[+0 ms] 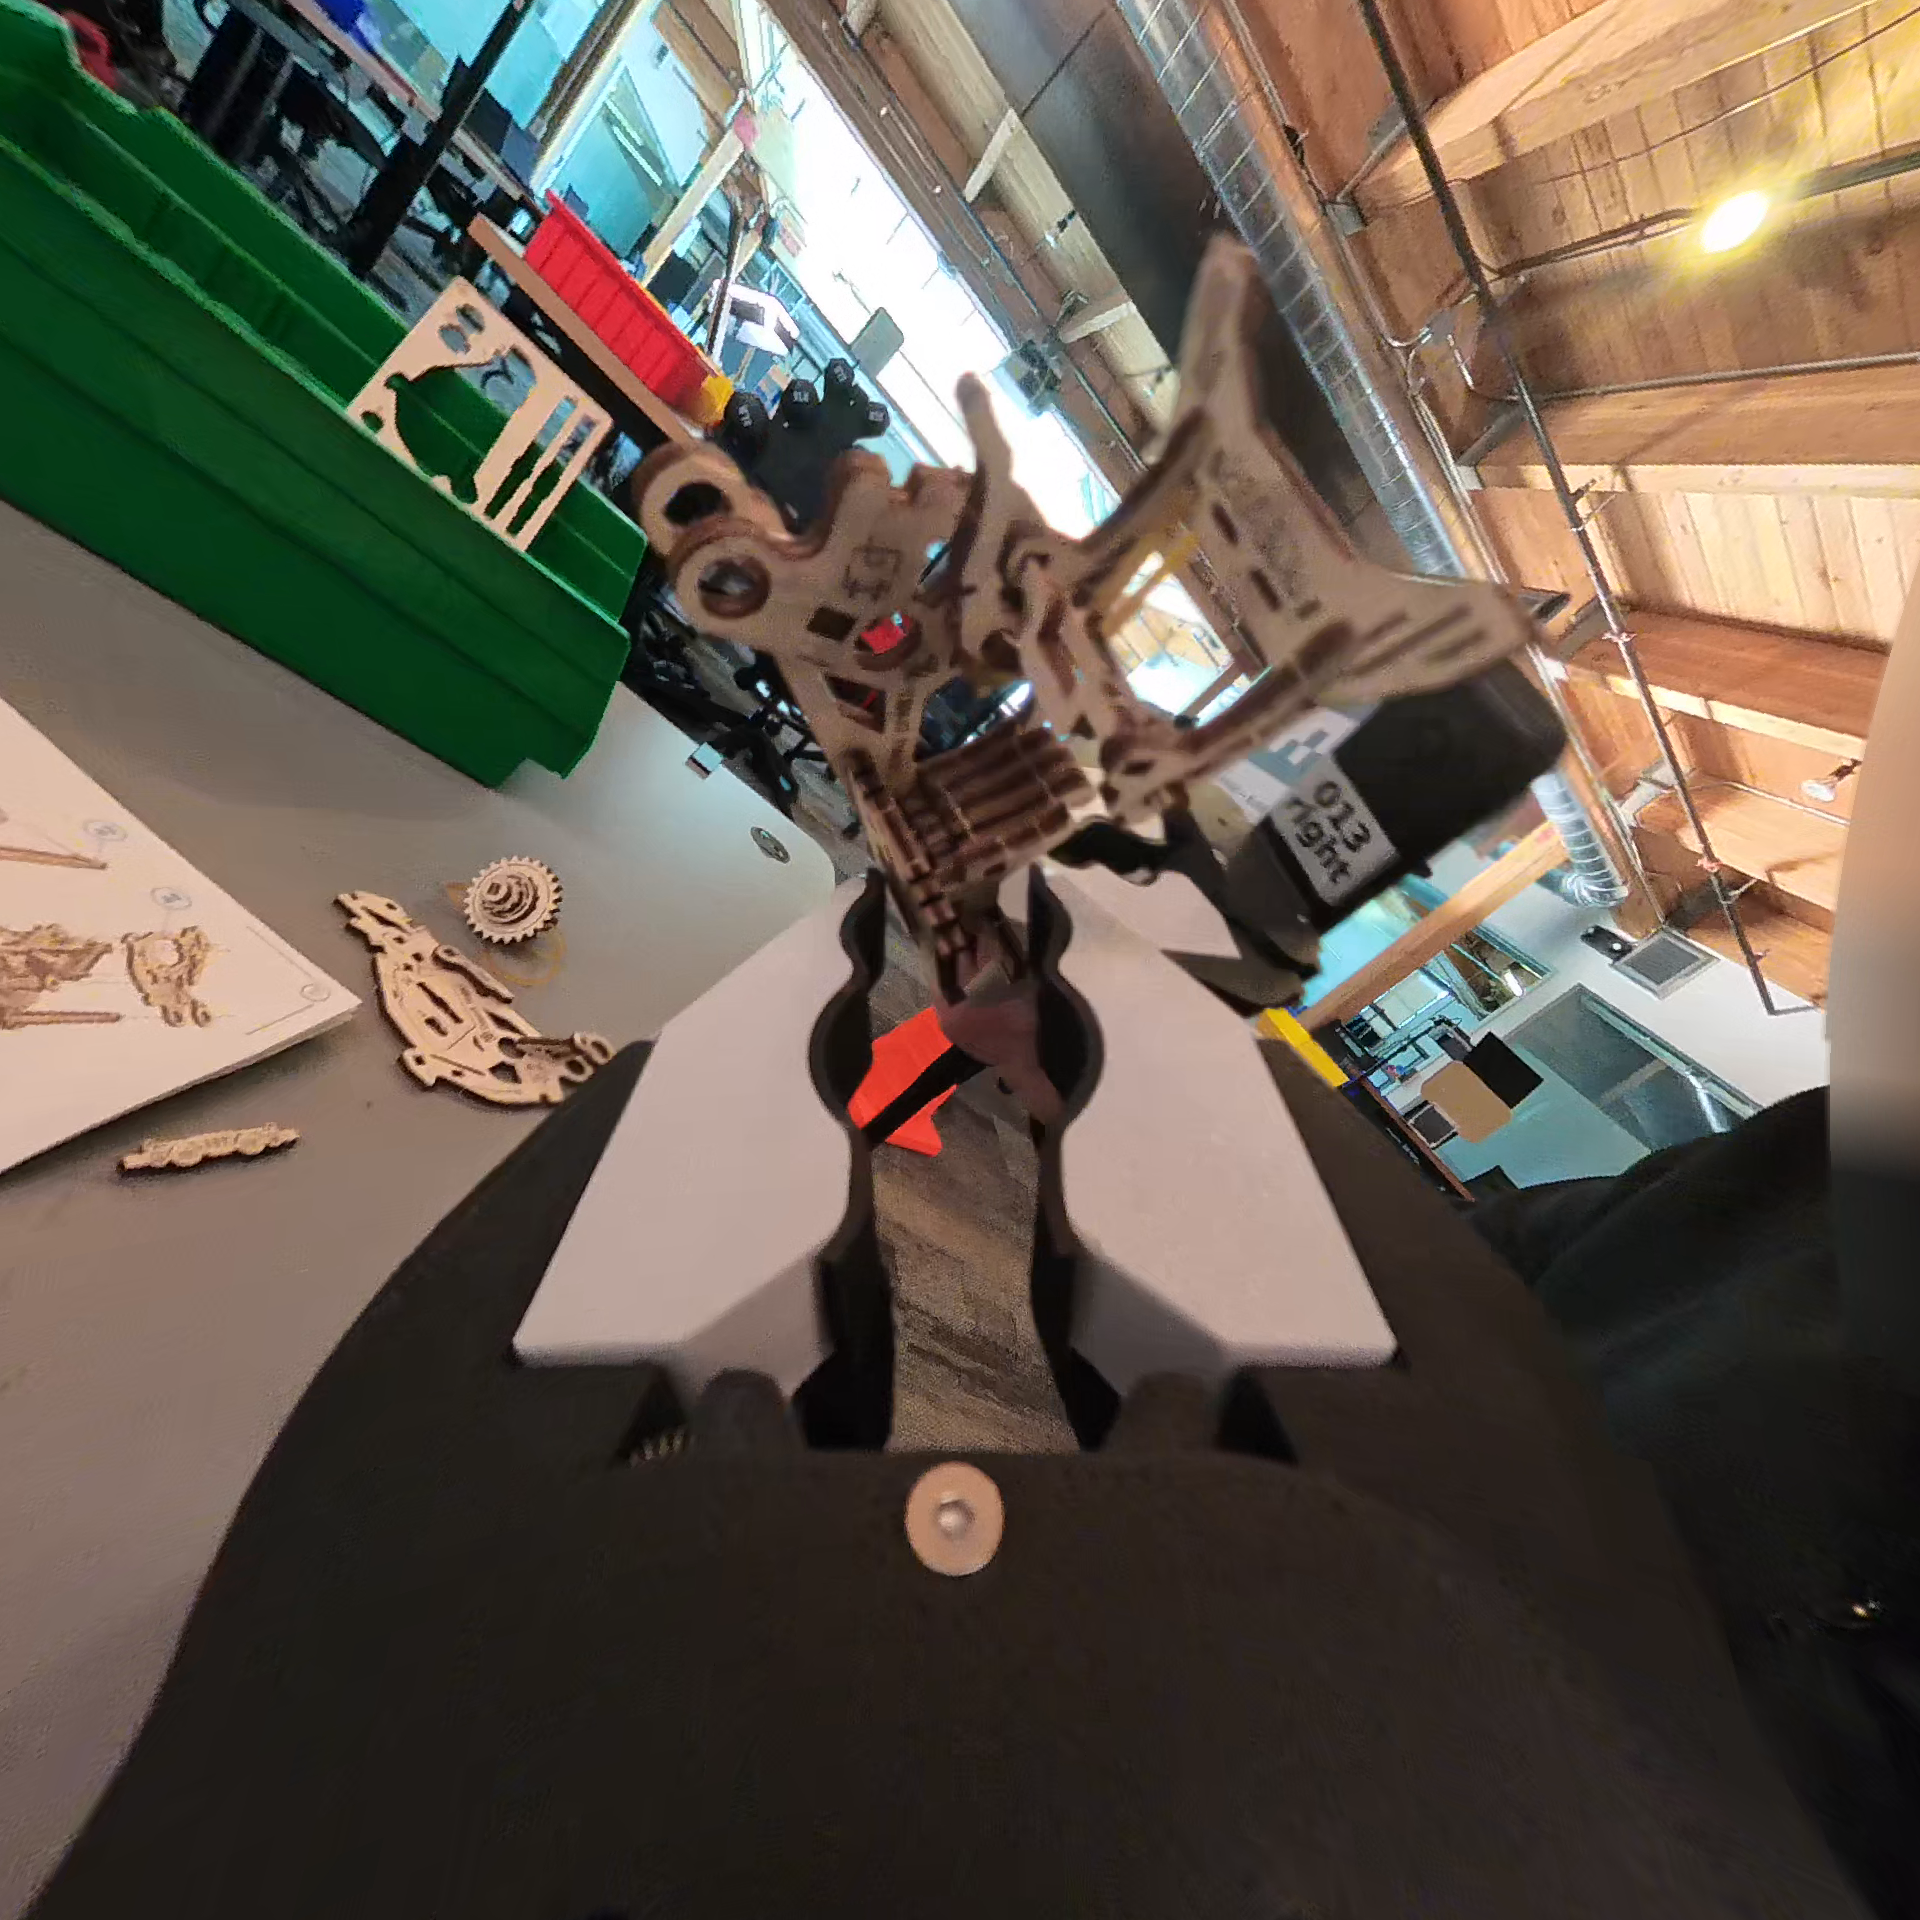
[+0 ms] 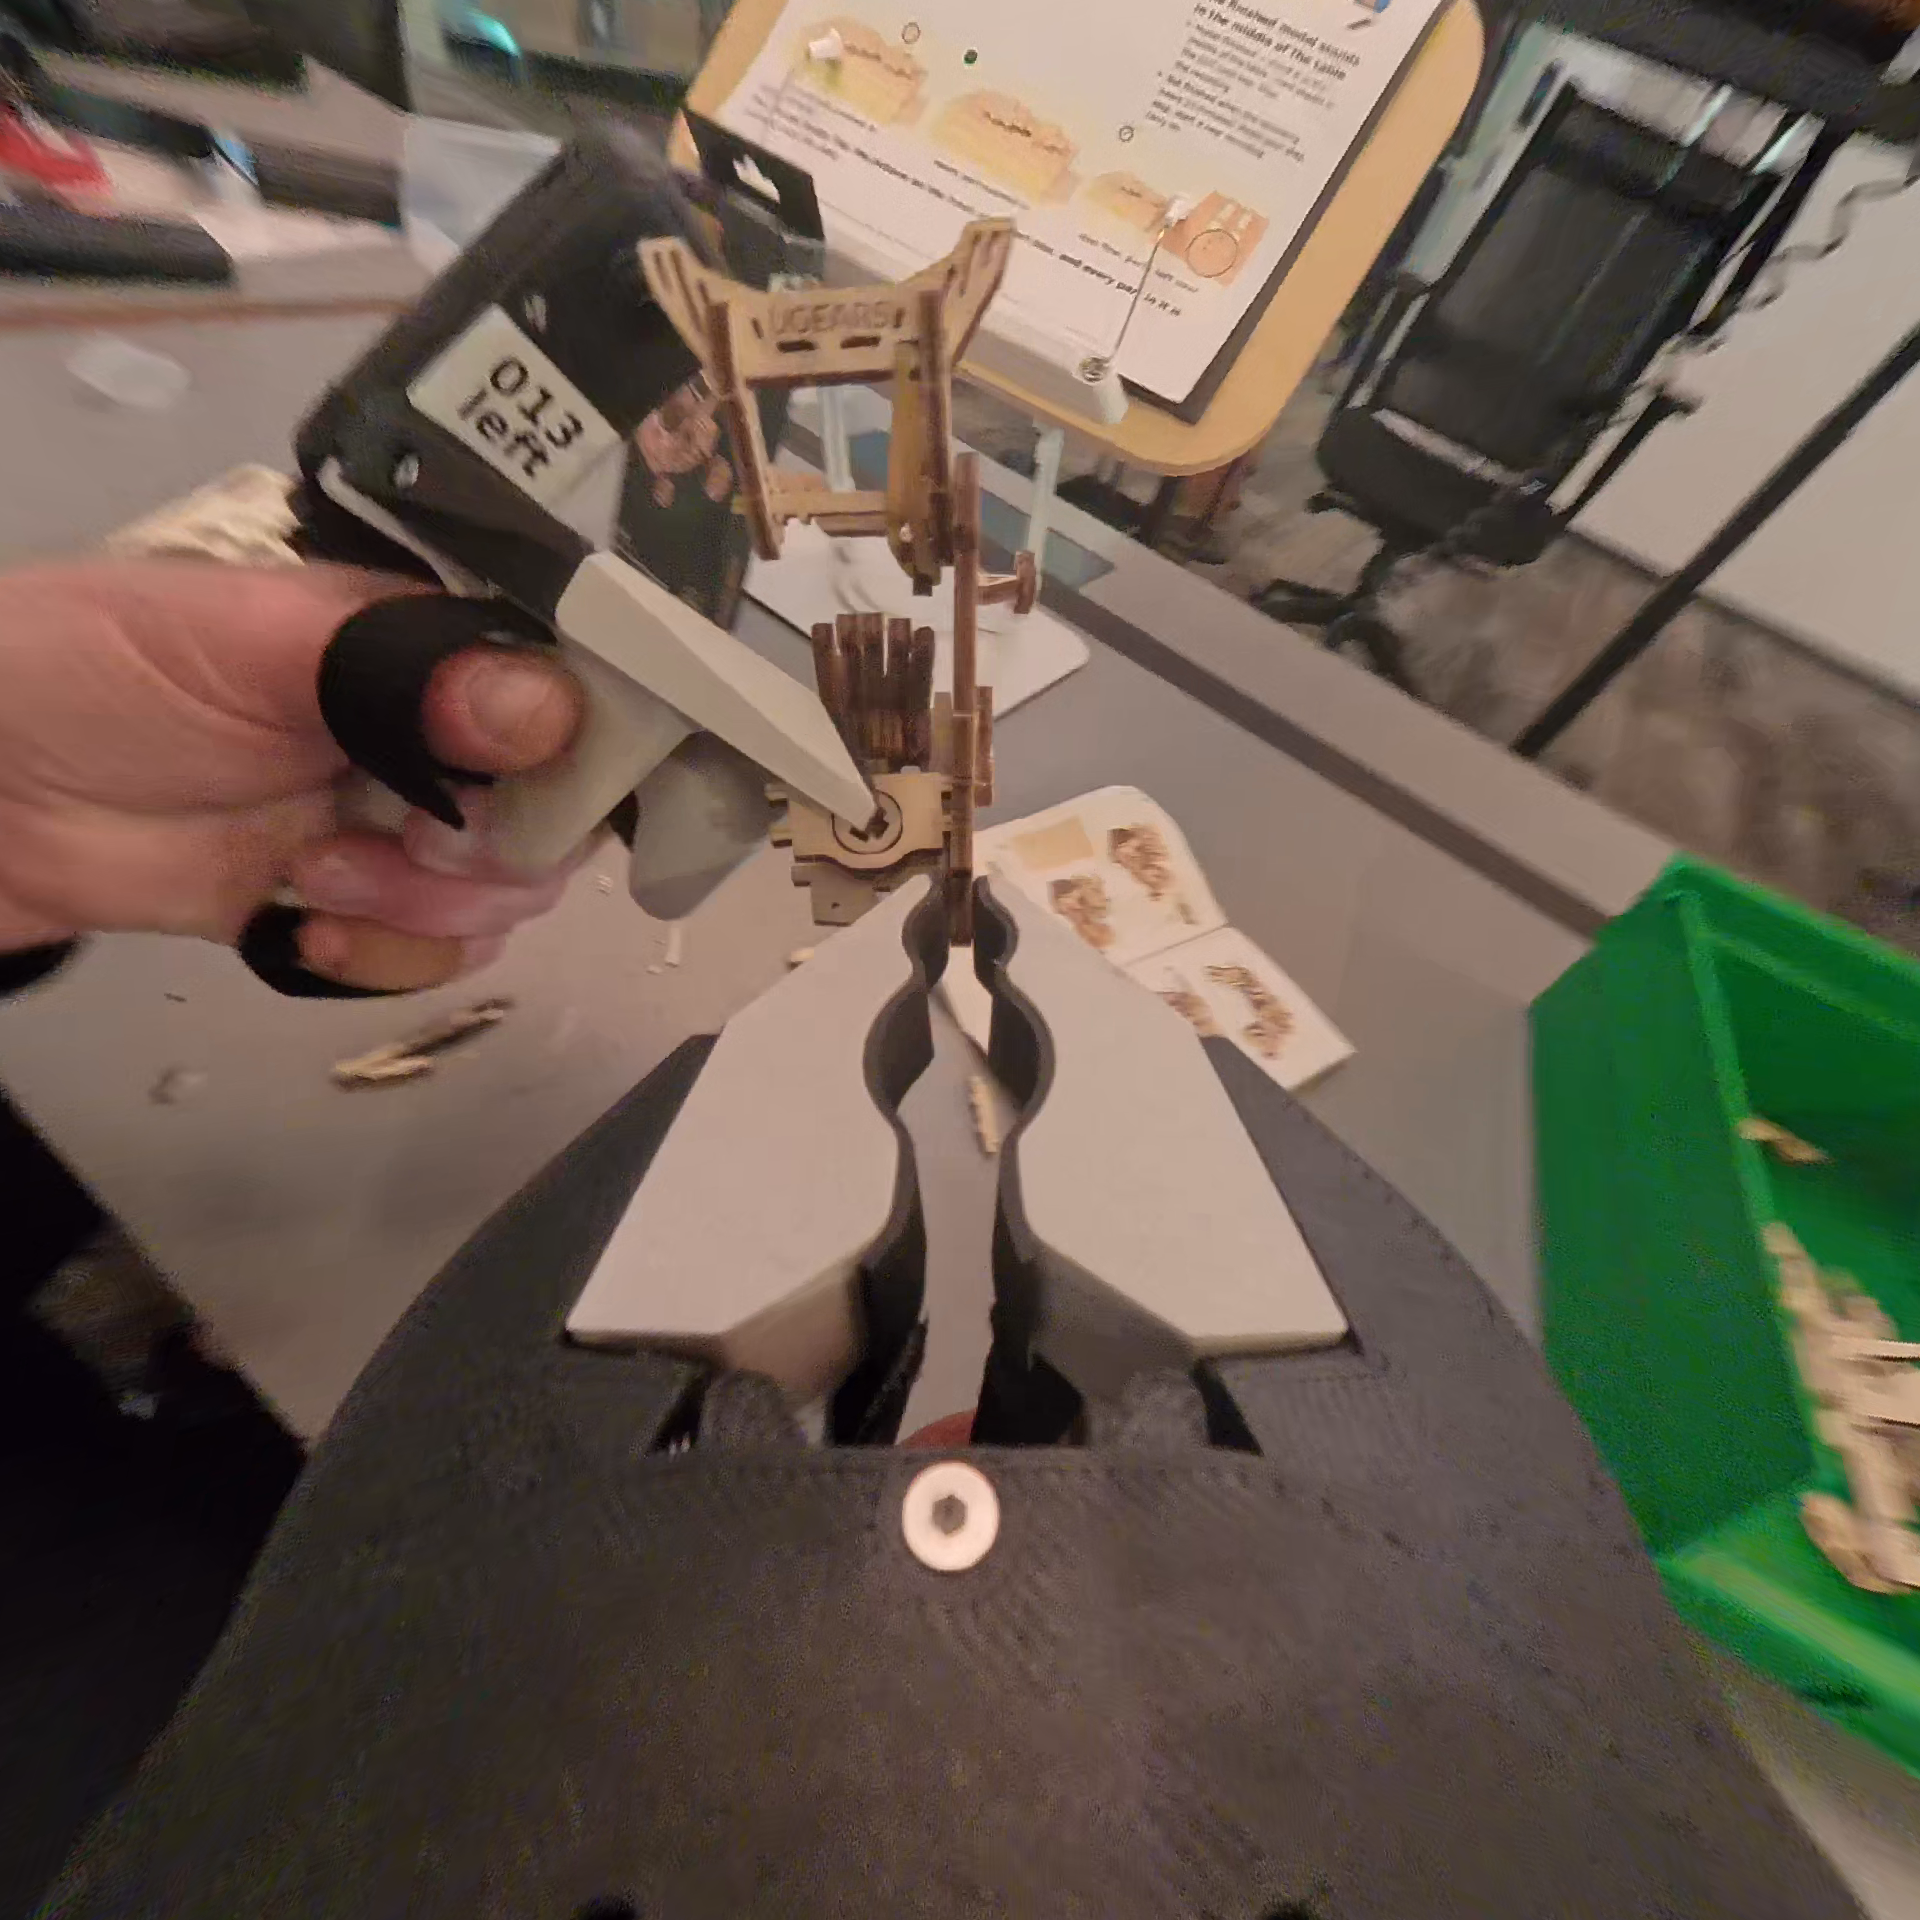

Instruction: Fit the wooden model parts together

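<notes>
Wooden and pale, the half-built model (image 2: 894, 582) hangs in the air at the centre of both views, clear of the counter (image 2: 1299, 790). I have it pinned from two sides. In the right wrist view my right tool (image 2: 961, 920) is nearly closed, its grey fingers (image 2: 1101, 1101) pinching the thin upright plate at the model's lower edge. My left tool (image 2: 868, 816) comes in from the left of that frame, its fingers closed on the model's lower block where a round hole shows; a hand (image 2: 208, 748) grips its black body. In the left wrist view the left tool (image 1: 956, 935) stands narrow, clamped on the slatted bottom end of the model (image 1: 1039, 644), which tilts toward the upper right and looks blurred. The black body of the right tool (image 1: 1392, 790) shows behind it.

Loose pieces lie on the counter (image 1: 312, 1299) in the left part of that view: a small wooden gear (image 1: 511, 899), a long flat cut-out part (image 1: 468, 1013) just below it, and a short wooden strip (image 1: 208, 1146) lower left. A printed instruction sheet (image 1: 94, 966) lies at the left edge. A green bin (image 1: 260, 499) stands in the upper left with an emptied plywood sheet (image 1: 483, 410) leaning on it. In the right wrist view the green bin (image 2: 1683, 1195) sits at the right edge holding wooden pieces (image 2: 1860, 1392), an open booklet (image 2: 1174, 914) lies beyond the tool tips, and a propped instruction board (image 2: 1091, 135) stands at the top.
</notes>
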The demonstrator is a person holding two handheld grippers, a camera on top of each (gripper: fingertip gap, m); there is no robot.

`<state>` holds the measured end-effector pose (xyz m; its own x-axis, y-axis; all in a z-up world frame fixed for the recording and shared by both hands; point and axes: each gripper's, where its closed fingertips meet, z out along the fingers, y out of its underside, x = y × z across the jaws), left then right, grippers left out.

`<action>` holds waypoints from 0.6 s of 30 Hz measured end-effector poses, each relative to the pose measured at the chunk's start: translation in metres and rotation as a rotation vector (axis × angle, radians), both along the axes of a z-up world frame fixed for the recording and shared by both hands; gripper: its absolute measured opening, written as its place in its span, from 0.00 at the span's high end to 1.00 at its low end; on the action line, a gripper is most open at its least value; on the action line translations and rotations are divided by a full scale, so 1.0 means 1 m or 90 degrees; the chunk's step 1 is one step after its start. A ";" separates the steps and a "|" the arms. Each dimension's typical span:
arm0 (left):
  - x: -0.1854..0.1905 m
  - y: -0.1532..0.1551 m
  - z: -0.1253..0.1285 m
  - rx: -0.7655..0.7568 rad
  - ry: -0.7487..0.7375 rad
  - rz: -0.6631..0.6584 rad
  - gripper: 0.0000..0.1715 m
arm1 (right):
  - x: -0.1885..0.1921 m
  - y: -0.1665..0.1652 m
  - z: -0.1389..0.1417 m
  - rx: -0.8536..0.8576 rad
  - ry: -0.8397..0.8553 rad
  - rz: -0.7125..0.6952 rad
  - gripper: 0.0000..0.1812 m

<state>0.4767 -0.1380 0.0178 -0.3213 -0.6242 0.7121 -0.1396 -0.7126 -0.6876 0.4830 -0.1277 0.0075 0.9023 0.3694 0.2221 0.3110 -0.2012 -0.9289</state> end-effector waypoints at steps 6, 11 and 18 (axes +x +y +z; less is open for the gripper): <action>-0.009 -0.008 0.010 0.051 -0.047 -0.006 0.70 | 0.002 -0.008 0.006 -0.030 0.131 0.045 1.00; -0.010 -0.016 0.010 0.137 -0.068 0.013 0.54 | -0.006 -0.014 0.013 -0.045 0.214 0.099 1.00; -0.016 -0.016 0.020 0.191 -0.103 0.035 0.73 | -0.024 -0.019 0.013 -0.067 0.258 0.154 1.00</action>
